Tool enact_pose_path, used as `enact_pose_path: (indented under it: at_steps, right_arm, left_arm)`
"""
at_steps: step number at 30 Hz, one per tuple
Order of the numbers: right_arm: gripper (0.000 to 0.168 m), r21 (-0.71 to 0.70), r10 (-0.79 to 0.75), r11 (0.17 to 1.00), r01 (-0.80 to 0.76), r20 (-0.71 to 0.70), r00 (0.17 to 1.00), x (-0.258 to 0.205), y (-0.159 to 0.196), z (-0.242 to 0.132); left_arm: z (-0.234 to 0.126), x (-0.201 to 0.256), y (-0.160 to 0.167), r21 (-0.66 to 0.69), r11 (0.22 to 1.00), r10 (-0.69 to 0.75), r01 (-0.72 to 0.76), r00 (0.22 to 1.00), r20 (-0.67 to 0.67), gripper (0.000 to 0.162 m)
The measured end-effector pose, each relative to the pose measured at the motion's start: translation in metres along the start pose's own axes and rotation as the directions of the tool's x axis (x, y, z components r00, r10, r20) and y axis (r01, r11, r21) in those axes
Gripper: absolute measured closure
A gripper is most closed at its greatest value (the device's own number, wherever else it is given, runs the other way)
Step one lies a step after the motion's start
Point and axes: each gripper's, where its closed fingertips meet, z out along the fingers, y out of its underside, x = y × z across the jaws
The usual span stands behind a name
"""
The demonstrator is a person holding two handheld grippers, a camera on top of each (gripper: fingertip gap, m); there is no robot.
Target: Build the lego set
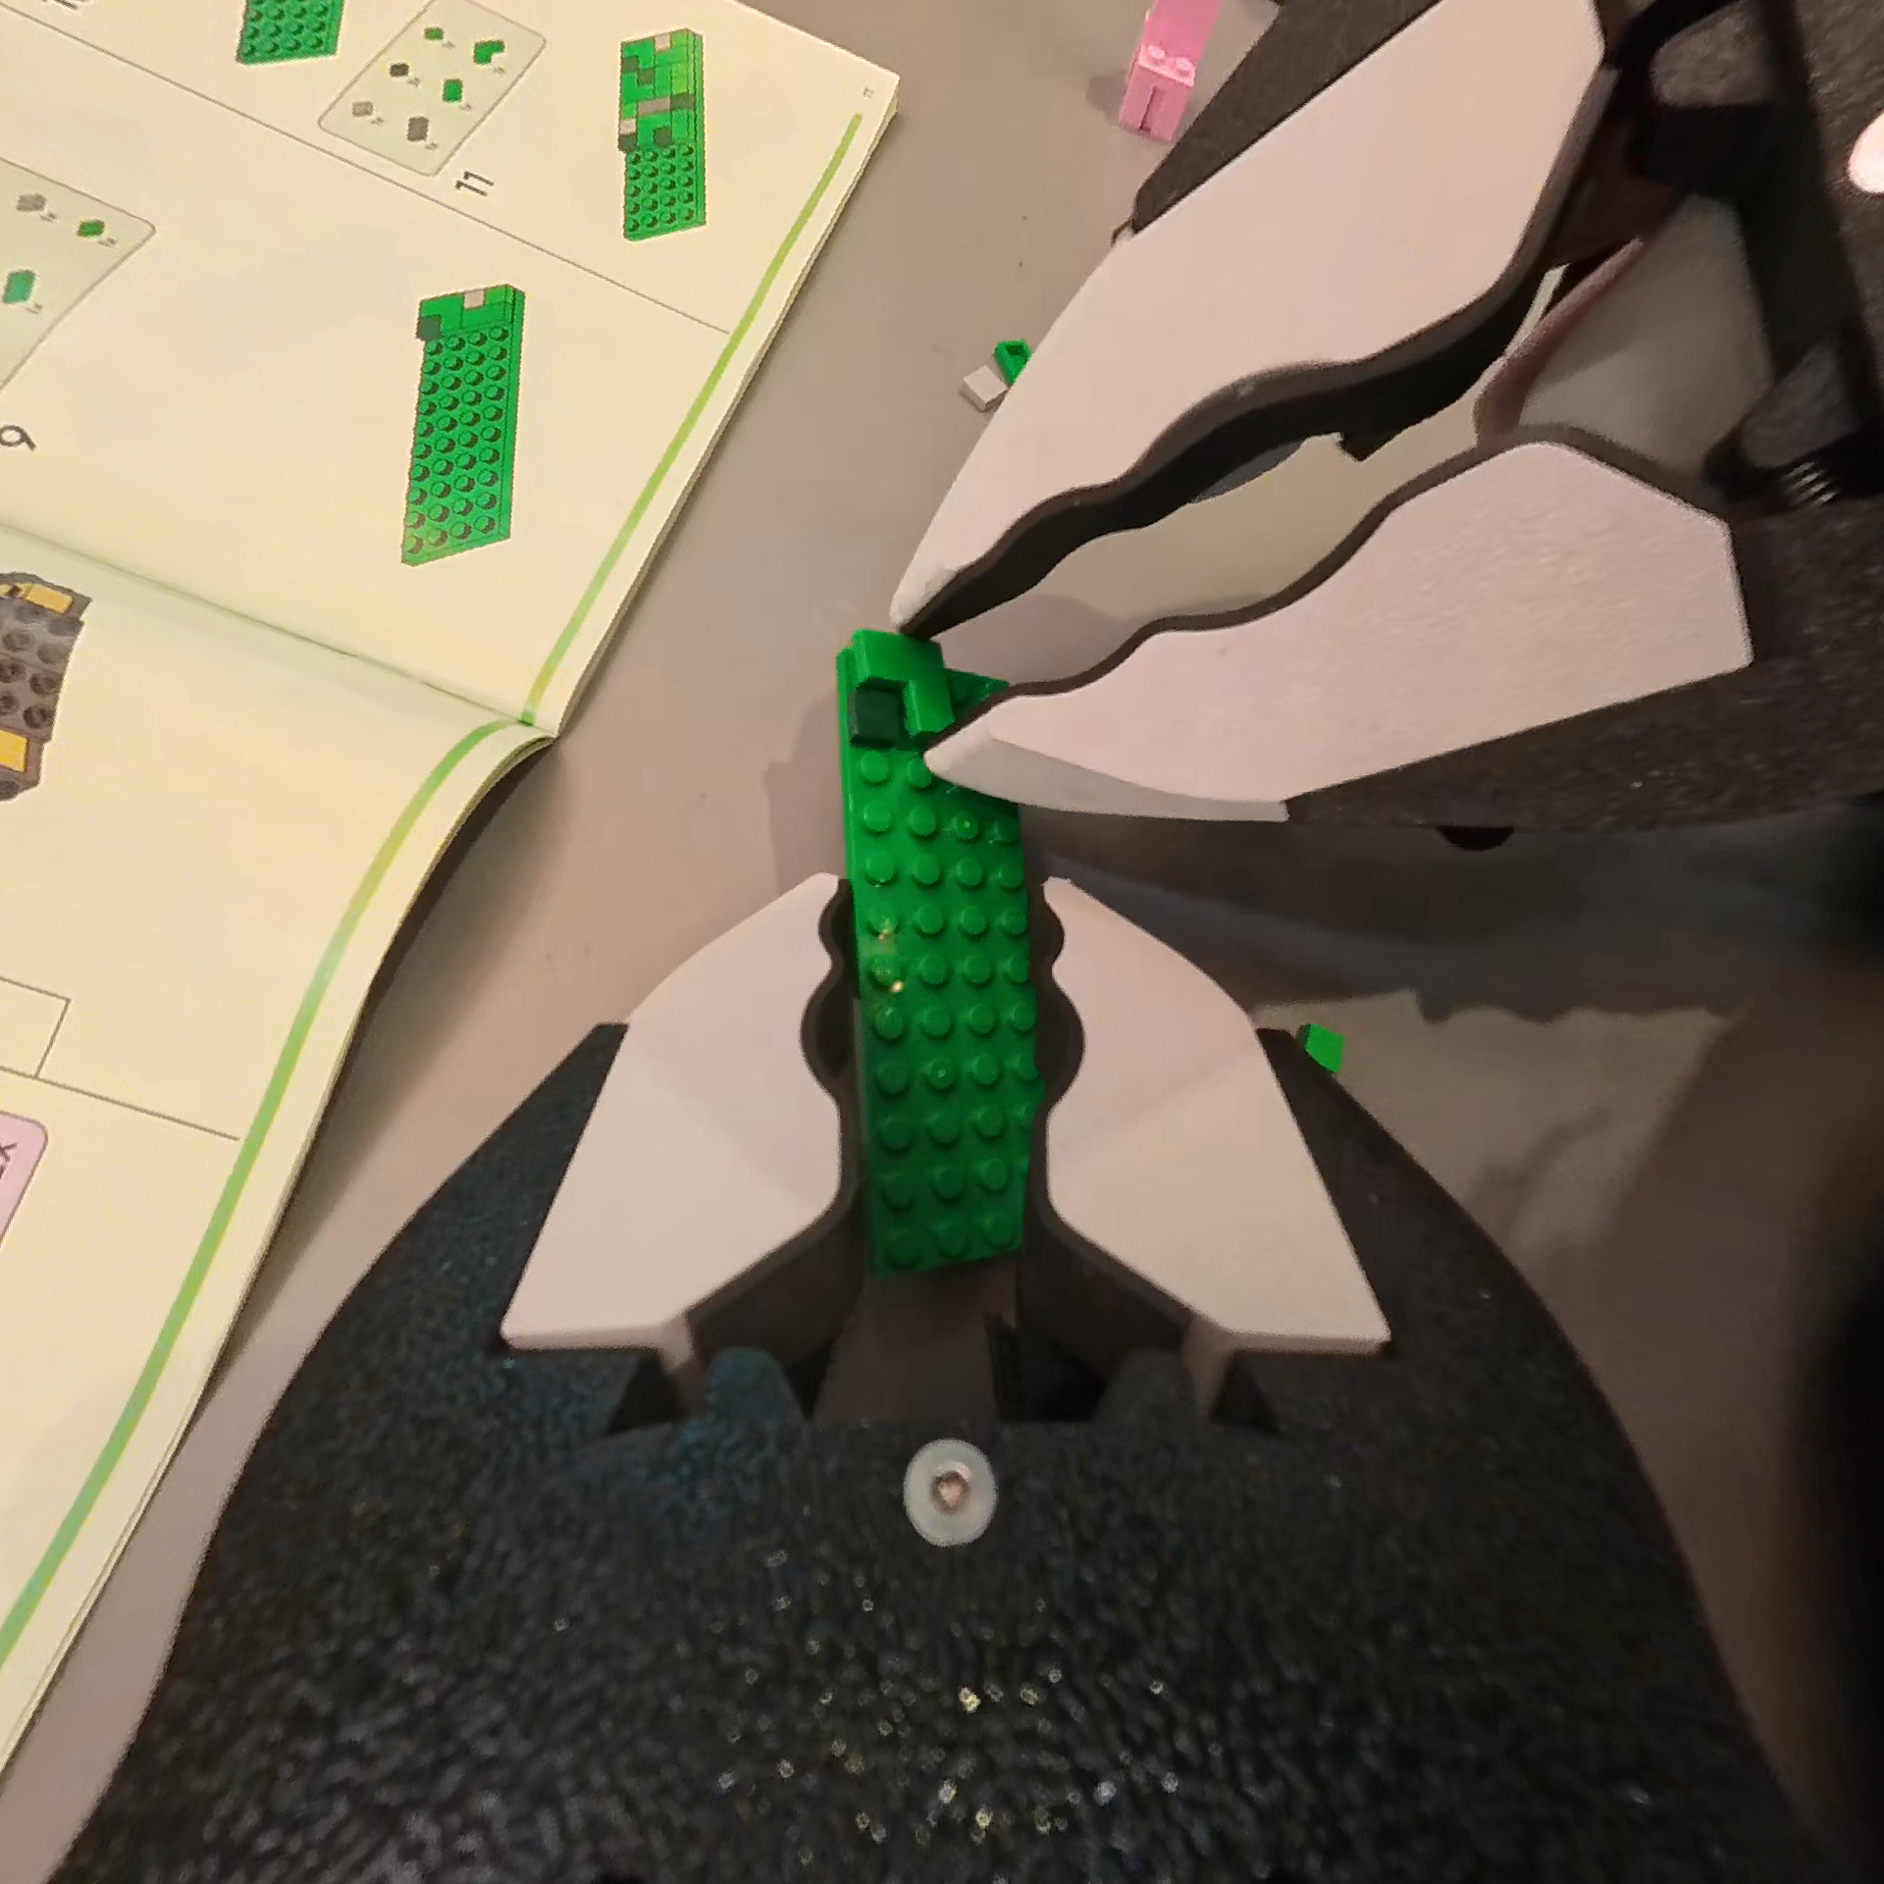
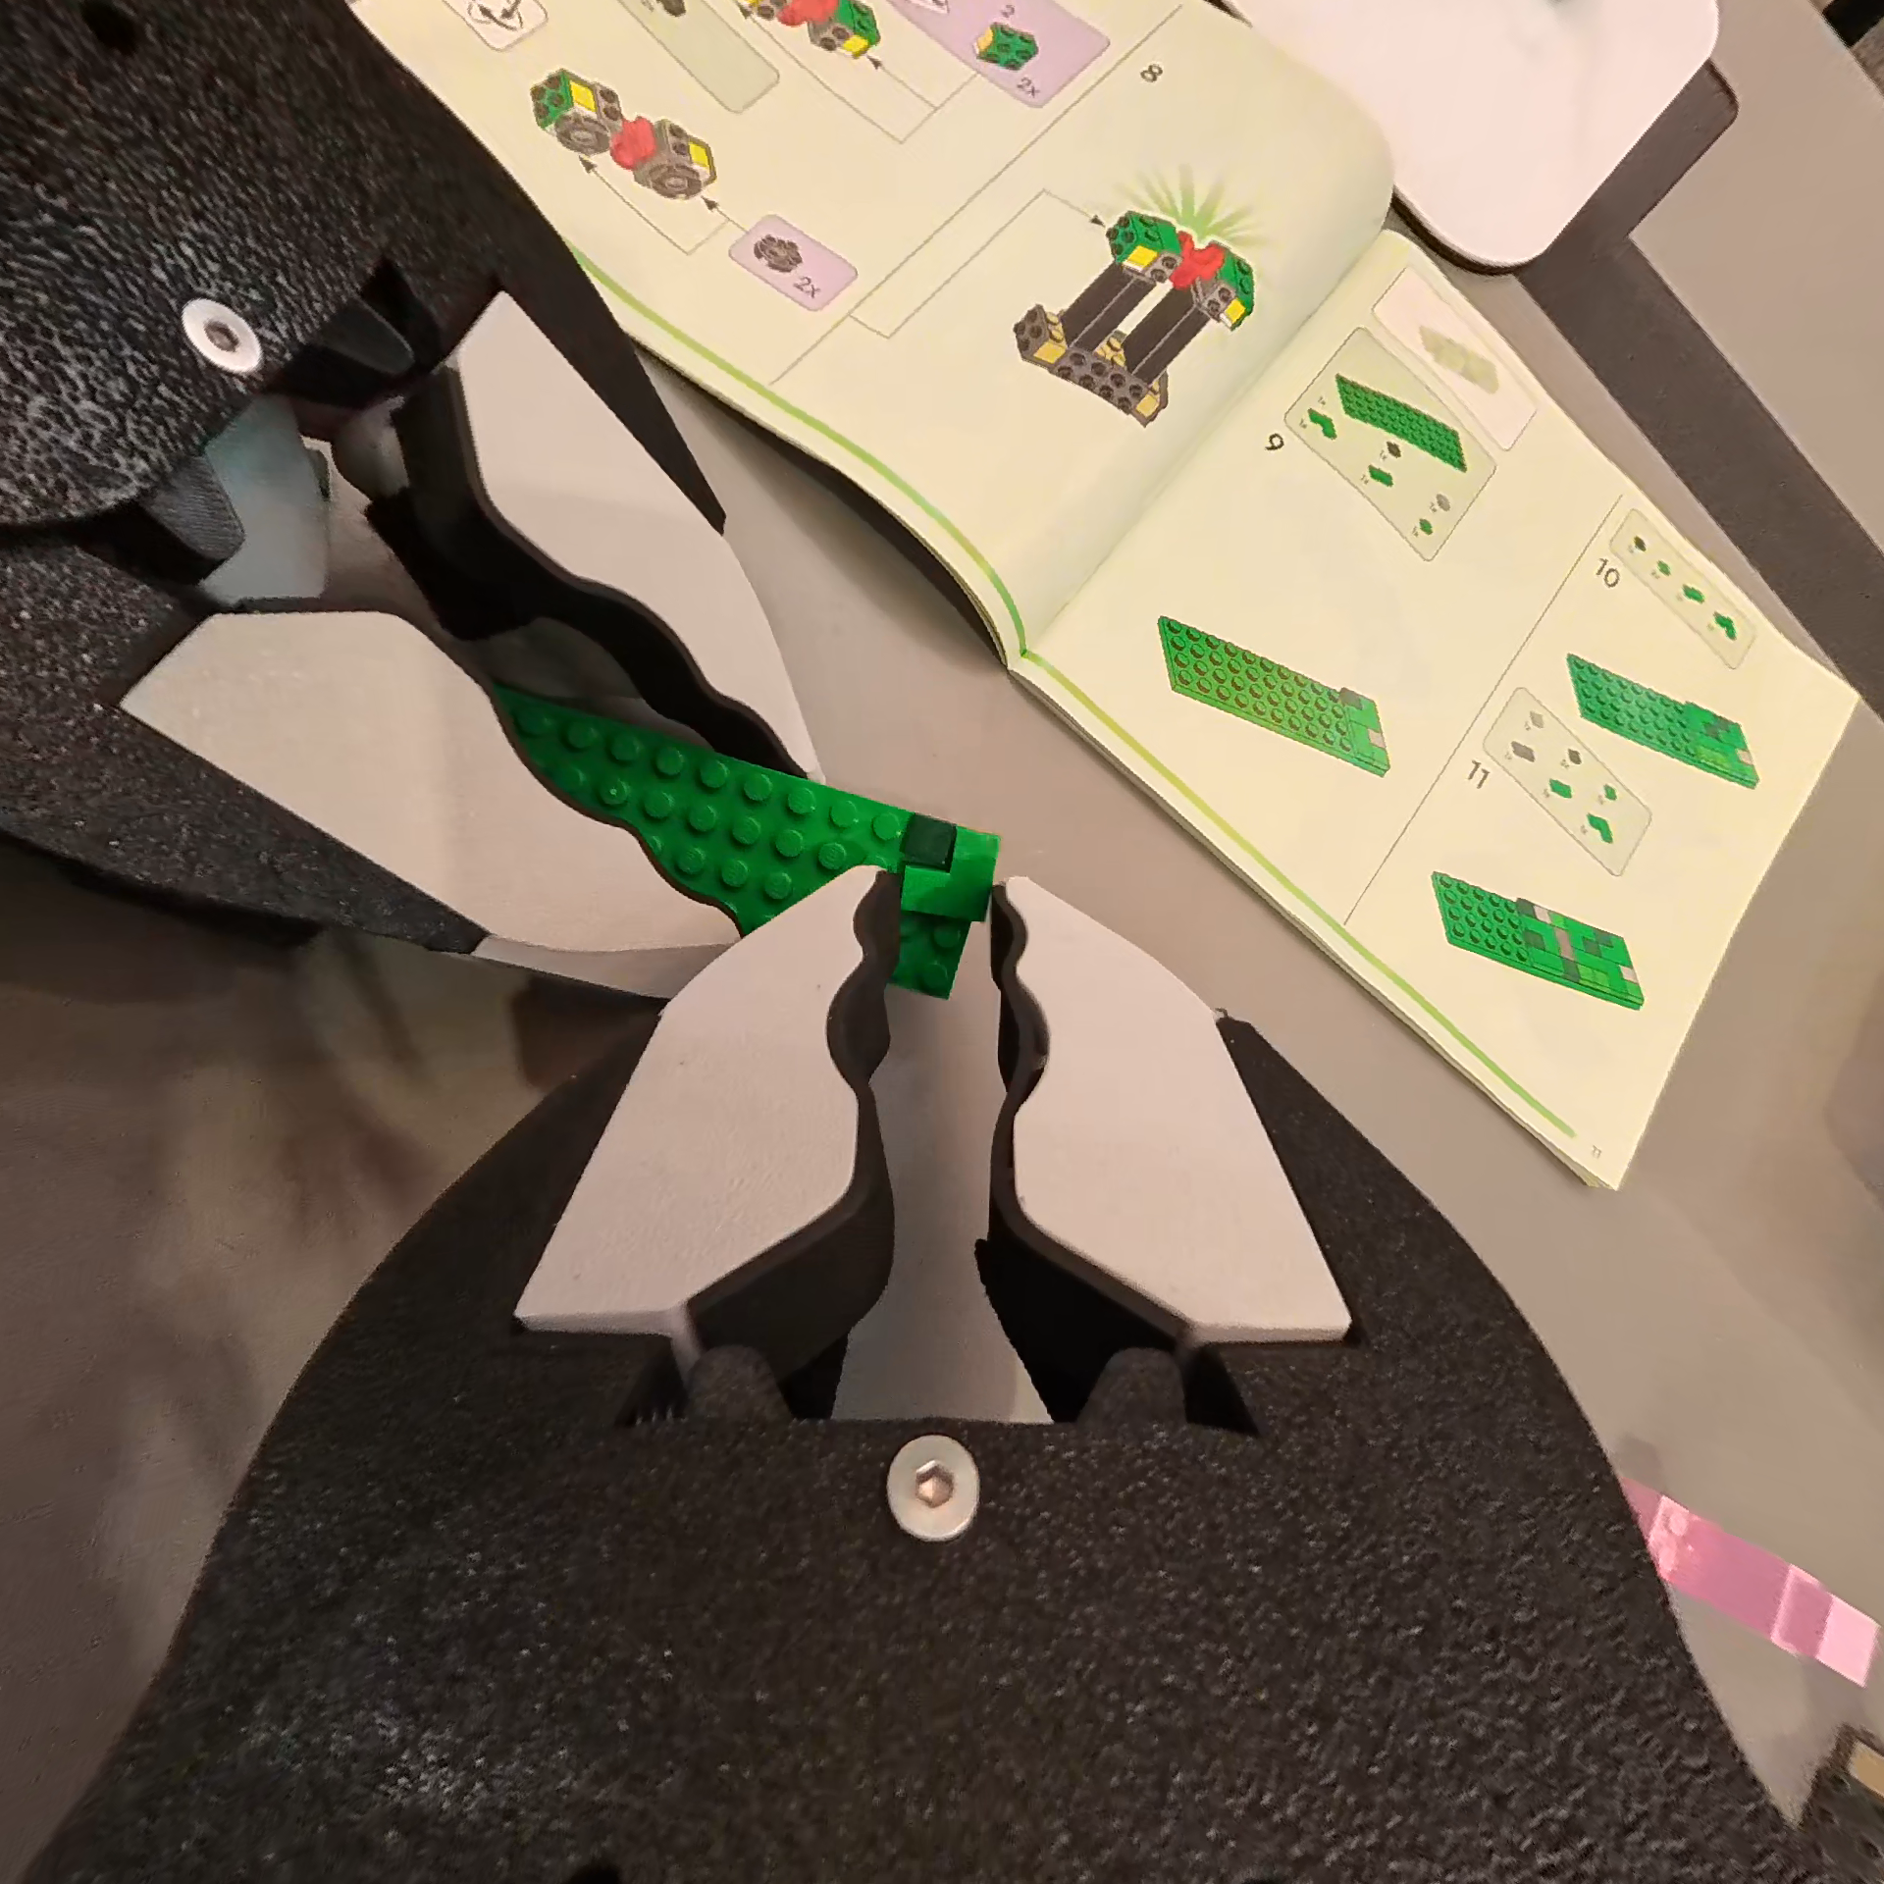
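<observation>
A long green studded plate (image 1: 943, 1019) is held off the grey table by my left gripper (image 1: 943, 897), which is shut on its long sides. At the plate's far end sit a dark green tile (image 1: 872, 714) and a bright green corner piece (image 1: 907, 663). My right gripper (image 1: 923, 693) comes in from the upper right, its tips closed on that corner piece. In the right wrist view my right gripper (image 2: 938, 892) pinches the corner piece (image 2: 953, 887) beside the dark tile (image 2: 928, 838). The plate (image 2: 714, 816) runs left into my left gripper (image 2: 780, 846).
An open instruction booklet (image 1: 306, 510) lies on the table to the left; it also shows in the right wrist view (image 2: 1325, 612). A pink brick figure (image 1: 1162, 71) stands at the back. Small loose grey (image 1: 984, 385) and green (image 1: 1322, 1047) pieces lie near the grippers. A white object (image 2: 1509, 122) sits beyond the booklet. The grippers are tip to tip, or close to it.
</observation>
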Motion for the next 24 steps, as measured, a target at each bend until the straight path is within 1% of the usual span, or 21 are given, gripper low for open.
enact_pose_path:
  at_steps: [10, 14, 16, 18, 19, 20, 21, 22, 24]
  right_arm:
    - [0.143, 0.022, 0.034, 0.999, -0.035, 0.017, 0.999, -0.001, -0.003, -0.003]
    - [0.14, 0.09, 0.021, 0.996, -0.023, 0.019, 1.0, 0.007, -0.008, -0.014]
    - [0.133, 0.152, -0.006, 0.988, 0.015, -0.057, 0.998, 0.025, -0.008, -0.024]
    - [0.131, 0.226, -0.129, 0.963, 0.149, -0.103, 0.986, 0.033, -0.006, -0.033]
    - [0.131, 0.273, -0.231, 0.929, 0.251, -0.106, 0.967, 0.029, -0.006, -0.037]
    - [0.131, 0.329, -0.349, 0.871, 0.364, -0.107, 0.931, 0.02, -0.005, -0.041]
    - [0.132, 0.385, -0.466, 0.793, 0.472, -0.115, 0.877, 0.01, -0.003, -0.045]
    - [0.133, 0.43, -0.558, 0.704, 0.566, -0.158, 0.815, 0.003, -0.002, -0.049]
    - [0.137, 0.454, -0.625, 0.555, 0.697, -0.326, 0.709, 0.005, -0.005, -0.056]
  left_arm:
    - [0.0, 0.001, 0.0, 0.001, 1.0, -0.008, 0.008, 1.0, -0.017, 0.13]
    - [-0.002, 0.003, 0.001, -0.015, 1.0, 0.001, -0.002, 0.998, -0.055, 0.13]
    - [-0.004, 0.005, 0.003, -0.037, 0.999, 0.013, -0.017, 0.995, -0.099, 0.13]
    - [-0.009, 0.006, 0.003, -0.066, 0.997, 0.018, -0.029, 0.989, -0.15, 0.131]
    - [-0.011, 0.007, 0.002, -0.077, 0.997, 0.01, -0.025, 0.983, -0.183, 0.131]
    - [-0.014, 0.008, -0.002, -0.085, 0.996, -0.011, -0.008, 0.975, -0.221, 0.131]
    - [-0.017, 0.01, -0.006, -0.092, 0.996, -0.038, 0.014, 0.964, -0.264, 0.131]
    - [-0.02, 0.012, -0.011, -0.102, 0.994, -0.061, 0.031, 0.95, -0.306, 0.131]
    - [-0.025, 0.016, -0.022, -0.124, 0.991, -0.086, 0.043, 0.926, -0.367, 0.131]
